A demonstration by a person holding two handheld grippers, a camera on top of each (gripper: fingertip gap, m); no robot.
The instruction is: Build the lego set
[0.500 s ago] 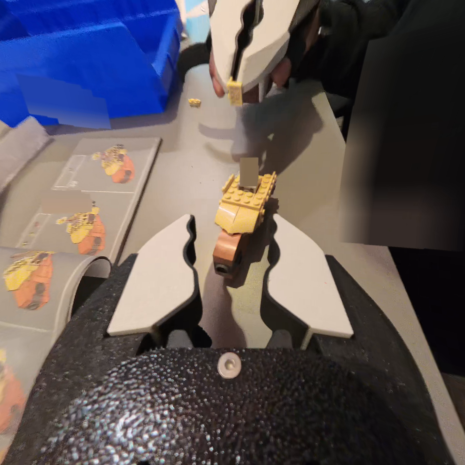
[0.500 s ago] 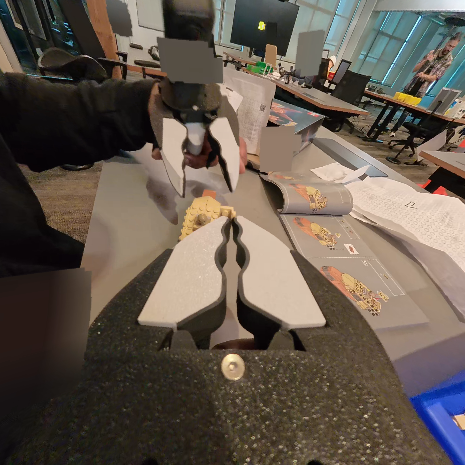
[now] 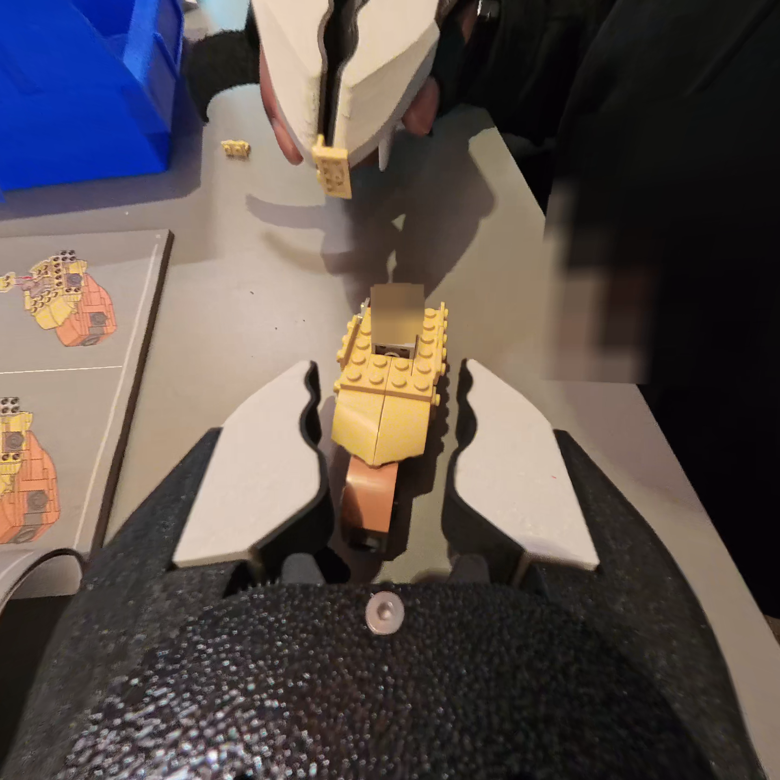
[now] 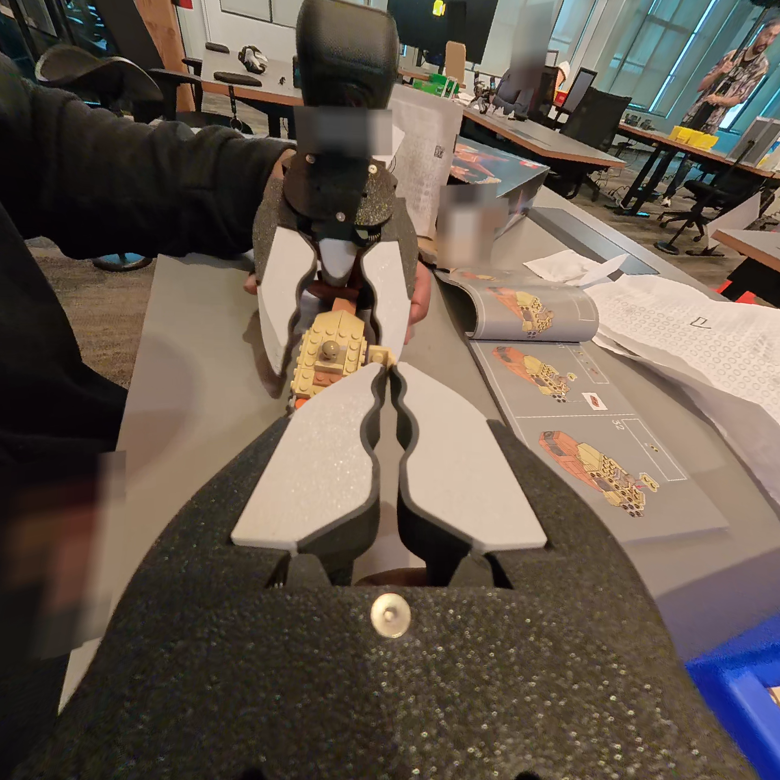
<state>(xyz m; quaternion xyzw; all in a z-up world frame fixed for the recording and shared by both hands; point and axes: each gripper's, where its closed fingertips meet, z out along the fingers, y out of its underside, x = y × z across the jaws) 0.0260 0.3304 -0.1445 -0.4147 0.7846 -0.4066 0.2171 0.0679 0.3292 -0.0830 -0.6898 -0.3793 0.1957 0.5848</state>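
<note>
Straddling the half-built tan and brown model [image 3: 382, 415] on the grey table [image 3: 236, 320], my left gripper [image 3: 386, 377] stands spread to steady it; beyond, my right gripper [image 3: 333, 147] pinches a small tan plate [image 3: 333, 173] above, ready for pressing on

Open-plan office: rows of desks [image 4: 544, 139], office chairs [image 4: 591, 114], wall monitor [image 4: 439, 25], large windows [image 4: 658, 38].
</note>
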